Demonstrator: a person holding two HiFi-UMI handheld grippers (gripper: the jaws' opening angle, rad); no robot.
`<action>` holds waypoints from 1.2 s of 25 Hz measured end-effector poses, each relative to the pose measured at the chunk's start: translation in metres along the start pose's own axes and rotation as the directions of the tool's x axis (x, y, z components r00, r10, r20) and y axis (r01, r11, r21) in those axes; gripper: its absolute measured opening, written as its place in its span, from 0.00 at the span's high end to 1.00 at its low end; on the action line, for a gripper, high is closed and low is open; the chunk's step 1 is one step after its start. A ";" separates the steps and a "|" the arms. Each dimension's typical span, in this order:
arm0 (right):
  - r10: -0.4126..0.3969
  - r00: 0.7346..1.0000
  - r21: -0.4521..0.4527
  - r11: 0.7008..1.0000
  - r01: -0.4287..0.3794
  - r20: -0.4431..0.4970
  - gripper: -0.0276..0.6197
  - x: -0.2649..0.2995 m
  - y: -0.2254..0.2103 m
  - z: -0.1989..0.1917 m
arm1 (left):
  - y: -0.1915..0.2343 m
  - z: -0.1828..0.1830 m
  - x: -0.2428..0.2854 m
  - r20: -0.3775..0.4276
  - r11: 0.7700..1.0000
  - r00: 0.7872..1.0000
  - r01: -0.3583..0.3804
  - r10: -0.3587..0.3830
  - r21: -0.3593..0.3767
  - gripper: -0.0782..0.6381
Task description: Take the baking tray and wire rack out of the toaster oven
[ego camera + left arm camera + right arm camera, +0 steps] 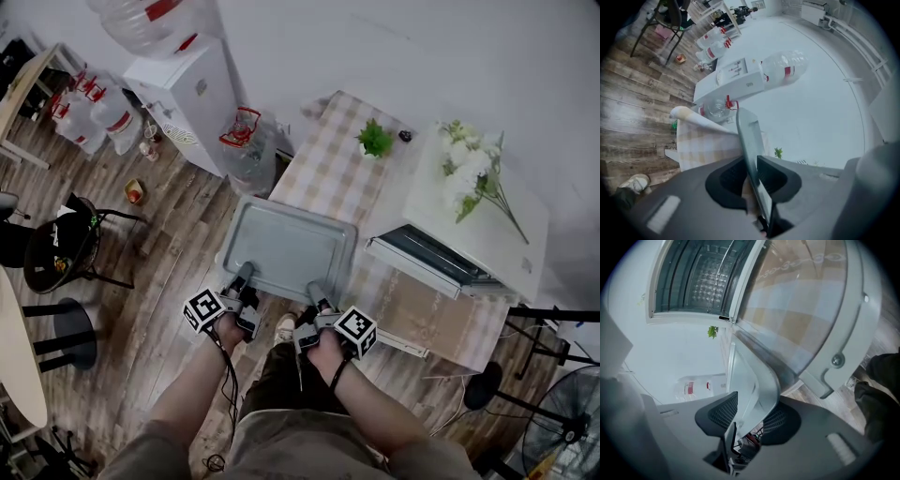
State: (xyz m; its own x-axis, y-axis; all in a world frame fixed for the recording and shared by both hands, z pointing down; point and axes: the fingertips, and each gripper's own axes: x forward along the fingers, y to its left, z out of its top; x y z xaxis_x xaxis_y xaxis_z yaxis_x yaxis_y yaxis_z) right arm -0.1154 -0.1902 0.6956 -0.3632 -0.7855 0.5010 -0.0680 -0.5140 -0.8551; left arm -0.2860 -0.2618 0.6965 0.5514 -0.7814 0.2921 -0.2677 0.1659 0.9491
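As the baking tray (286,246) lay out on the table (328,164), set-down looked nearly done: left gripper (242,281) clamped its near rim, right gripper (317,292) slack around it. Next: release, reach toaster oven (487,230) at 3 o'clock for the wire rack, unseen. Open door (427,258) and flowers (469,169) crowded that route.

Bright, even indoor light; shadows soft; head view sharp; both gripper views bulge, corners black; their foregrounds blur; reflections glaze the toaster oven door (801,310).
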 end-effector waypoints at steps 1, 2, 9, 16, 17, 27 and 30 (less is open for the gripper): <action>-0.003 1.000 0.001 1.000 0.003 -0.005 0.70 -0.001 0.000 -0.002 | -0.001 -0.003 0.001 -0.007 1.000 1.000 0.001 -0.001 -0.001 0.79; -0.005 1.000 0.001 1.000 0.005 -0.011 0.67 -0.002 -0.001 -0.004 | -0.002 -0.005 0.002 -0.010 1.000 1.000 0.003 -0.003 -0.006 0.76; -0.034 0.999 0.019 0.999 0.034 -0.040 0.57 -0.010 -0.007 -0.010 | -0.004 -0.019 0.005 -0.030 1.000 1.000 -0.001 0.000 -0.030 0.62; -0.039 0.998 0.017 0.999 0.040 -0.054 0.53 -0.019 -0.010 -0.013 | -0.003 -0.021 -0.008 -0.024 0.999 0.999 -0.021 0.021 -0.028 0.57; -0.034 0.998 0.020 0.999 0.035 -0.051 0.54 -0.020 -0.010 -0.013 | -0.004 -0.021 -0.009 -0.026 1.000 1.000 -0.019 0.019 -0.025 0.57; -0.024 0.999 0.041 0.999 0.026 -0.029 0.52 -0.017 -0.006 0.006 | -0.012 -0.027 0.009 -0.075 0.998 0.995 -0.061 0.062 0.017 0.53; -0.026 0.998 0.028 0.999 0.027 -0.052 0.51 -0.017 -0.005 0.005 | -0.013 -0.029 0.011 -0.081 0.998 0.995 -0.062 0.063 0.010 0.51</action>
State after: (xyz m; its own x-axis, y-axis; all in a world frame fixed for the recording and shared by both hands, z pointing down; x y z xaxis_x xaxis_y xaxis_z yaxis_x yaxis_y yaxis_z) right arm -0.1043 -0.1761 0.6923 -0.4095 -0.7530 0.5152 -0.0517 -0.5446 -0.8371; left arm -0.2535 -0.2556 0.6907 0.5958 -0.7180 0.3597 -0.3094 0.2081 0.9279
